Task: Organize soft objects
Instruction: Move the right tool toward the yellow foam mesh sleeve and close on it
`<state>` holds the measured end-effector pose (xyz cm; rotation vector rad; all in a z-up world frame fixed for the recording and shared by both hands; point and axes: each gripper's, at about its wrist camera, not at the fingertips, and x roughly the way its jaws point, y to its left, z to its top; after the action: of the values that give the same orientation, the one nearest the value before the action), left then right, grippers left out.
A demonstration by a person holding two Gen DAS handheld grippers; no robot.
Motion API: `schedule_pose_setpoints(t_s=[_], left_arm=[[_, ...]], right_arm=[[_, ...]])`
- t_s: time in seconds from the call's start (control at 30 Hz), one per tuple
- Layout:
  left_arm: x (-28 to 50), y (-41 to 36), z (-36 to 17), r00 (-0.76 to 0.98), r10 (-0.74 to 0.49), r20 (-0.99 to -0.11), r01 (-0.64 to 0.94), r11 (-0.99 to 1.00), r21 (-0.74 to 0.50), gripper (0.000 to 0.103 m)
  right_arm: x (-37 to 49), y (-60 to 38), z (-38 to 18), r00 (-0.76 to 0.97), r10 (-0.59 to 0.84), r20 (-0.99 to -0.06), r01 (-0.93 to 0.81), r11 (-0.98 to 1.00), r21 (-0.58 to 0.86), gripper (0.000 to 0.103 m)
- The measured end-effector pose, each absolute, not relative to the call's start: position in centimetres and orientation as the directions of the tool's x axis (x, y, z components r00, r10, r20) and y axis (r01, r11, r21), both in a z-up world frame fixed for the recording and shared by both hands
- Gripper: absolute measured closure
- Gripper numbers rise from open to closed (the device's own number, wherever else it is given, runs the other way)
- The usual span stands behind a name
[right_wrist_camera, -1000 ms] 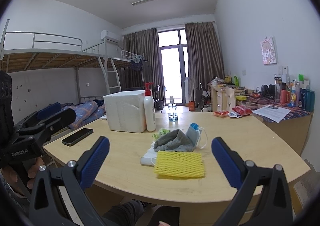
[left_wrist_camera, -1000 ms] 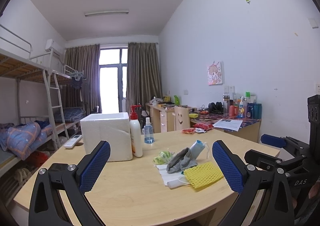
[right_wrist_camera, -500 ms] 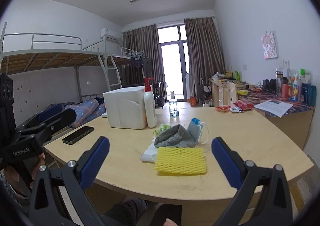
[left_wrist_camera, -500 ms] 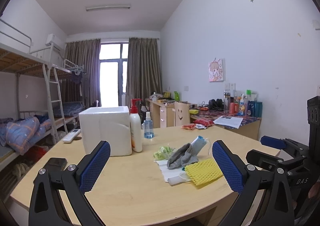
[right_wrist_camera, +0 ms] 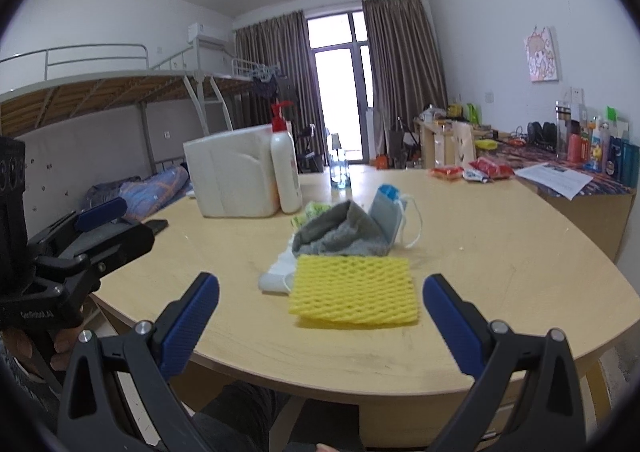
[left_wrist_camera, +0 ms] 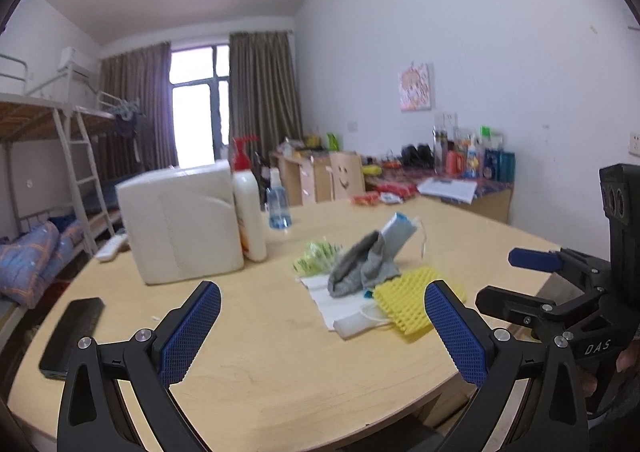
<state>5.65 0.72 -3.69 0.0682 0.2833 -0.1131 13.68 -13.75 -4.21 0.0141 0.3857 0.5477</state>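
Both grippers hang with jaws wide apart and nothing between them: the right gripper (right_wrist_camera: 320, 316) sits low at the near edge of the table (right_wrist_camera: 500, 252), aimed straight at the yellow foam net (right_wrist_camera: 354, 294), probably because that piece lies closest and on top. Behind it, touching, lie a grey sock (right_wrist_camera: 340, 236), a face mask (right_wrist_camera: 390, 213) propped against the sock, and a white cloth (left_wrist_camera: 332, 298) underneath. Off to the side, the left gripper (left_wrist_camera: 322, 326) hovers over bare tabletop, likely waiting. A white foam box (left_wrist_camera: 180, 221) stands well apart, perhaps the container.
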Motion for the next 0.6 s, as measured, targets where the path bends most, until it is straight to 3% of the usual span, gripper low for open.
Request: schedule_pose_setpoints(t_s=[0.3,0.6], left_arm=[[10.0,-0.1,-4.9,0.860,-0.253,-0.443,0.334,0.935,0.116,0.001],[14.4,-0.5,-6.7,0.746,-0.305,-0.592,0.458,0.880,0.124,0.005]], right_arm=[[16.6,-13.8,-5.6,0.748,0.513,-0.422,-0.505,0.852,0.141,0.000],[18.6,-13.3,-6.5,0.726,0.502,-0.470,-0.511,0.851,0.119,0.002]])
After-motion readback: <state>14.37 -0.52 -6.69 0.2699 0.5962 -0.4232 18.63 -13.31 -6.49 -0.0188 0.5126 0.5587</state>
